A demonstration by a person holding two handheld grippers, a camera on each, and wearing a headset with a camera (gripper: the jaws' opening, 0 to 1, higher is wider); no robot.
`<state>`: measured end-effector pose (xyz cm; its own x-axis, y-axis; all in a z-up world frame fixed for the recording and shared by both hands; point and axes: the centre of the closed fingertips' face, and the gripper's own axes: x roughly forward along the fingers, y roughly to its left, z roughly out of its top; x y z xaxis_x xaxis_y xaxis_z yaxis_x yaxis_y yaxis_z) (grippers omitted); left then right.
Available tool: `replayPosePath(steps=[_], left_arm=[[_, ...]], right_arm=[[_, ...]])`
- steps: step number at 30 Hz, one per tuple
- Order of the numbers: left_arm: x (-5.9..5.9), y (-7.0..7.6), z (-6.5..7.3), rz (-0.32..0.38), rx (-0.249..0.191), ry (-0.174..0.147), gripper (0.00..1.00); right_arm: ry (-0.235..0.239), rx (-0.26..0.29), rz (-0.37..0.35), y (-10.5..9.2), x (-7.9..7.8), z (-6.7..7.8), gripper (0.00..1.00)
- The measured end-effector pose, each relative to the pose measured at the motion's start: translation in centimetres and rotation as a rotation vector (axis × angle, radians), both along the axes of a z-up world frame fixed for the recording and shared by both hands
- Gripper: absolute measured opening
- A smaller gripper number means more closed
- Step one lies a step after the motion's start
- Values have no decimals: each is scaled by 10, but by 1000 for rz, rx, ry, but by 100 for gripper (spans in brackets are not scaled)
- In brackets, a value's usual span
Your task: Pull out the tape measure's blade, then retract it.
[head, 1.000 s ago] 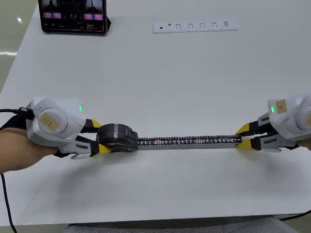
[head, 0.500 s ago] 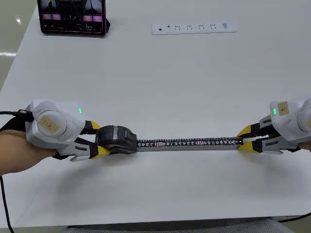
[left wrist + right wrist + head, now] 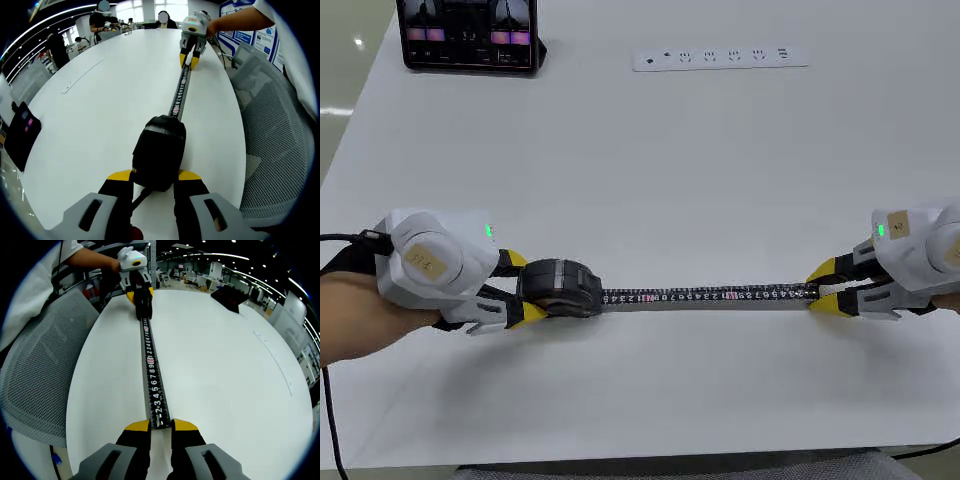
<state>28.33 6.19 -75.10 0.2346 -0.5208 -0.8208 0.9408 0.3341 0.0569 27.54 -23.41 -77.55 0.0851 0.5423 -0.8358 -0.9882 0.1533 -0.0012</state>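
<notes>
Tape measure (image 3: pixel 558 288) sits near the table's (image 3: pixel 650 150) front edge, toward its left end, clamped in the left gripper (image 3: pixel 523 285). The jaws are closed in on its black body from both sides. The blade (image 3: pixel 710 295) is drawn out flat along the tabletop, parallel to the front edge and running toward the right end. The right gripper (image 3: pixel 822 288) has its jaws pinched down to a narrow gap on the blade's tip.

Head view gives me the whole span at once, both grippers level with each other. Left gripper view looks over the black body from behind, and the blade recedes to the other gripper far off. Right gripper view brings the numerals in close: low figures just ahead of the yellow fingertips (image 3: pixel 186 426), with red marks further along.

Table is white and bare around the work. A white power strip (image 3: pixel 720 57) lies toward the back edge, and a dark tablet (image 3: pixel 470 30) with a lit screen stands at the back left corner. Gripper views add a grey mesh chair (image 3: pixel 270 125) at the front edge and an open office hall with ceiling lights — people (image 3: pixel 102 20) stand at the far end.

Against the earlier frames, the length of blade drawn out reads about the same. Both grippers hold their places along the front edge.
</notes>
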Motion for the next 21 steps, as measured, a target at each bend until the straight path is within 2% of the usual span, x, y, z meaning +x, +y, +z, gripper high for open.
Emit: replayPosePath(steps=[12,14,18,21], left_arm=[[0,0,1,8,4,-4,27],[-2,-2,2,19,-15,15,28],[0,-4,3,27,-22,16,32],[0,-5,3,32,-23,17,33]], right_arm=[[10,0,-12,0,-2,0,14],[17,1,-17,1,-3,0,17],[45,15,-53,2,-6,2,24],[46,14,-62,1,-6,3,27]])
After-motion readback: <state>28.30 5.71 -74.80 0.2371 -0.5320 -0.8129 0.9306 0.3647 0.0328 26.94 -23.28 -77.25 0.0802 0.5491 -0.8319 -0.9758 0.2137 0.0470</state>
